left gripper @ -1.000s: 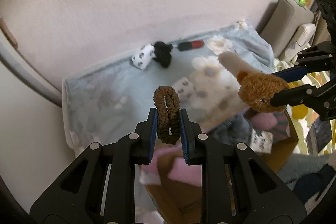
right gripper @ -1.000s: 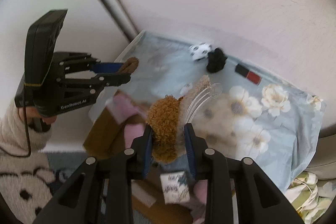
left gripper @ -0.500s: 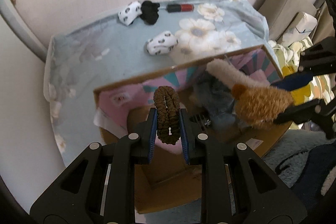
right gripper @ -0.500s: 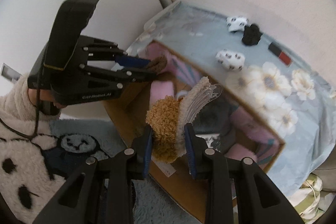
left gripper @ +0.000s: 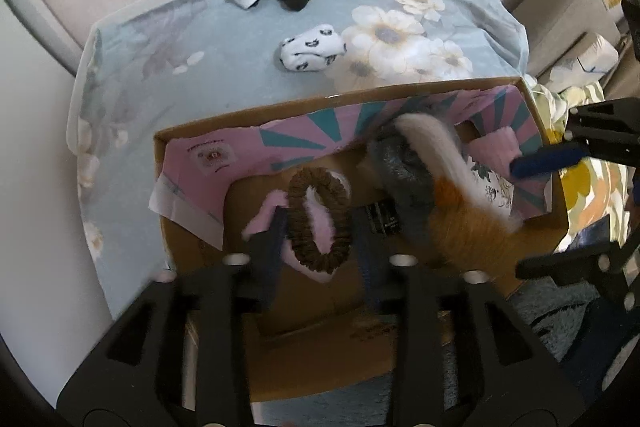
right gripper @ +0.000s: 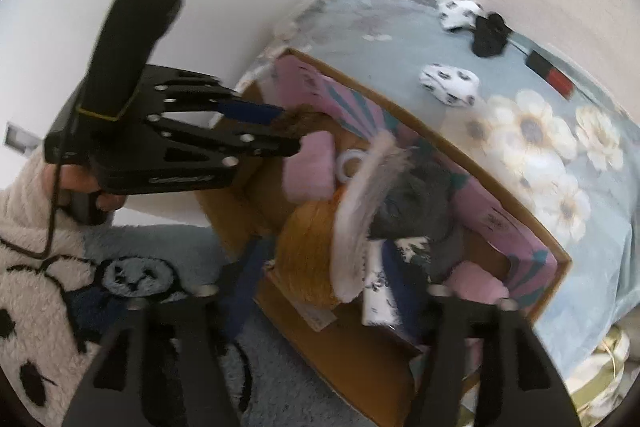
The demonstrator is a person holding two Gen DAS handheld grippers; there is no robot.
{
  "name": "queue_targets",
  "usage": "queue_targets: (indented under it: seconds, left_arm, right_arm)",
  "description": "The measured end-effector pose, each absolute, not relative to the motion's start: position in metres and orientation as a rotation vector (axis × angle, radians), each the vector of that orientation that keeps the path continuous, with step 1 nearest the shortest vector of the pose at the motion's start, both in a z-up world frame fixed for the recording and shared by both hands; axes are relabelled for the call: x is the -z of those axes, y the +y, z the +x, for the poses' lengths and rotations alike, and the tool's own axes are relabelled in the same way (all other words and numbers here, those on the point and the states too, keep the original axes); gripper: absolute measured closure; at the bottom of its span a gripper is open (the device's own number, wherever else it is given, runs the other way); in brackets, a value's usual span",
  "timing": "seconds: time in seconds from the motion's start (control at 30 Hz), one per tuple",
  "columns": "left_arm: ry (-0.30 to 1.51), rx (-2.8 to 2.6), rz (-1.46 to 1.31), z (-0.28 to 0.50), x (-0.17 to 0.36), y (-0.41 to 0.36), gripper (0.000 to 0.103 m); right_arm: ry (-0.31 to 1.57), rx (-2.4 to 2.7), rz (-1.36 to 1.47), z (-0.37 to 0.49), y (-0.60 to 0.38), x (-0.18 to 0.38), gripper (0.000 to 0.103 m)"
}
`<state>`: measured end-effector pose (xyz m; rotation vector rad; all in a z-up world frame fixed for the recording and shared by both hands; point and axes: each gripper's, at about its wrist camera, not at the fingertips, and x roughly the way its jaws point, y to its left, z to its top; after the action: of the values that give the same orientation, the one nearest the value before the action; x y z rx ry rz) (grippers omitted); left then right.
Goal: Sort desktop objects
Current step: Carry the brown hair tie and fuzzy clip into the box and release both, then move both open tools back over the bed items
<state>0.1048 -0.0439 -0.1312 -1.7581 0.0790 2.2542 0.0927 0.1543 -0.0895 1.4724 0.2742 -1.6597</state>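
brown scrunchie (left gripper: 319,219), cardboard box (left gripper: 240,119), floral cloth (left gripper: 224,43)

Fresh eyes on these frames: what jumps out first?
The cardboard box crammed with soft things, both grippers over it. The left gripper has just been opening around a brown scrunchie; the right gripper has just been opening, its brown-and-white plush blurred between the jaws. Behind the box, two spotted socks on the floral cloth.
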Motion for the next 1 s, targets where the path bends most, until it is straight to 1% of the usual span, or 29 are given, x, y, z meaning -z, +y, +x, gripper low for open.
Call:
queue_targets:
  seconds: [0.03,0.07,0.1,0.17,0.33,0.43,0.67,0.83,0.9,0.93,1.0]
  left_arm:
    - [0.084,-2.261,-1.755,0.105,0.131,-0.044,0.015]
    - [0.096,-2.283,-1.742,0.106,0.129,-0.044,0.002]
    - [0.102,-2.293,-1.731,0.107,0.127,-0.044,0.000]
    - [0.115,-2.294,-1.727,0.106,0.126,-0.042,0.000]
    - [0.138,-2.303,-1.724,0.100,0.125,-0.040,0.000]
    - [0.156,-2.300,-1.716,0.097,0.122,-0.039,0.000]
    - [0.189,-2.331,-1.687,0.090,0.112,-0.044,0.000]
    - [0.212,-2.330,-1.673,0.088,0.108,-0.046,0.000]
    - [0.216,-2.328,-1.667,0.086,0.107,-0.049,0.000]
    - [0.216,-2.329,-1.663,0.086,0.106,-0.050,0.000]
    - [0.207,-2.339,-1.652,0.083,0.103,-0.054,0.000]
  right_arm:
    - [0.273,1.673,1.479,0.091,0.157,0.090,0.025]
    - [0.269,1.683,1.484,0.089,0.160,0.090,0.023]
    - [0.263,1.688,1.492,0.087,0.162,0.090,0.022]
    - [0.242,1.695,1.494,0.084,0.168,0.090,0.018]
    - [0.214,1.708,1.518,0.076,0.176,0.092,0.017]
    - [0.224,1.707,1.513,0.076,0.176,0.091,0.009]
    - [0.234,1.728,1.483,0.074,0.174,0.086,0.008]
    - [0.248,1.776,1.428,0.069,0.176,0.072,0.008]
    - [0.230,1.810,1.399,0.065,0.180,0.065,0.006]
    - [0.220,1.824,1.391,0.062,0.181,0.062,0.000]
    - [0.193,1.863,1.372,0.056,0.185,0.056,0.000]
